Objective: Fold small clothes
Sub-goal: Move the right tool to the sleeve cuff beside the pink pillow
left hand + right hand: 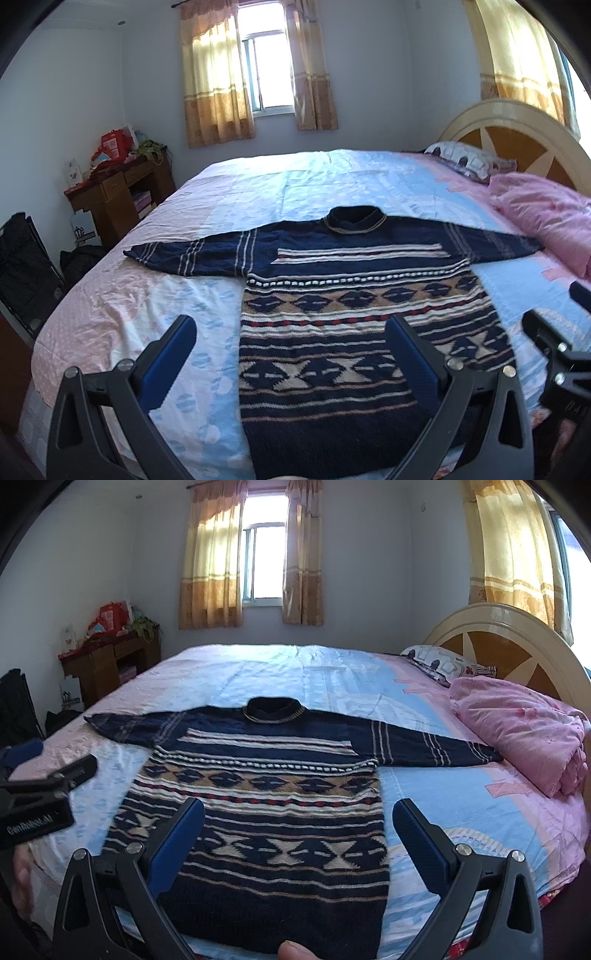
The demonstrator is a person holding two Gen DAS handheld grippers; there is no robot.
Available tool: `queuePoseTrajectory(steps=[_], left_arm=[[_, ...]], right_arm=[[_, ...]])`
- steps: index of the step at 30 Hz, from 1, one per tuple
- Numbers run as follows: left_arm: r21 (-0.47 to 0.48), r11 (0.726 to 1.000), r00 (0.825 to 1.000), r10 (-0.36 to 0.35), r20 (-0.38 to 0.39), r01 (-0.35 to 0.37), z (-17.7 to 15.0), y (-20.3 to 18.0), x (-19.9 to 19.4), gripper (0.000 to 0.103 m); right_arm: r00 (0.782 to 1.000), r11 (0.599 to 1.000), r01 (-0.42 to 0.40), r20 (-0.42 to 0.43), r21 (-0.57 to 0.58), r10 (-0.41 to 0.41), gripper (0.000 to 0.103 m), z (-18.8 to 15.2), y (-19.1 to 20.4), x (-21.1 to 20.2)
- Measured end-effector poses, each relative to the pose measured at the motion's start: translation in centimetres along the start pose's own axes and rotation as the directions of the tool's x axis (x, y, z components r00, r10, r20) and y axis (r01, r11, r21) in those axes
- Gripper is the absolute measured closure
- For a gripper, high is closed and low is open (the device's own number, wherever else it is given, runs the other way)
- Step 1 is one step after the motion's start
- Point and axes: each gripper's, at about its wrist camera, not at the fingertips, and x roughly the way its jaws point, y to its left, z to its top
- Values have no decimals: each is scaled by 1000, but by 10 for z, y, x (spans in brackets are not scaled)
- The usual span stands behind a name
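The sweater (332, 302) lies flat on the bed (258, 184), front up, both sleeves stretched out sideways and its hem nearest the two tools. The left hand-held gripper (291, 332) hangs above the hem with its fingers spread wide and nothing between them; the garment's left edge sits between and just ahead of its fingers. The right hand-held gripper (299, 816) is likewise spread and empty, poised over the hem's right side.

No fold looks to have been started, so the risks lie in the first grasp. The knit looks thick and loose: a pinch that catches only the top layer would probably lift the front off the back and leave the fold lopsided. A pinch that goes too deep could take the bedsheet (155, 295) with it and drag wrinkles under the garment. The right sleeve (436, 749) ends just beside the pink quilt (517, 731), ahead and to the right of the right tool, and could snag there when it is swung inward.
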Motion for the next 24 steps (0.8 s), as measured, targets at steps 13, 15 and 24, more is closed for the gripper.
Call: queuePoseTrajectory(steps=[13,15,24], left_arm=[[84,995,992,54,-116,-44,20,-12,86,0],[86,995,990,63,-127,-53,25,-15,101,0],[96,992,988,90,-126,-78,53,-33,151,0]], right_arm=[[985,995,96,-143,4,-94,1,1,-52,108],[981,994,111,-158,14,-108,1,4,-64,124],[965,981,195,-178,-10,-194,1,17,-105,178]])
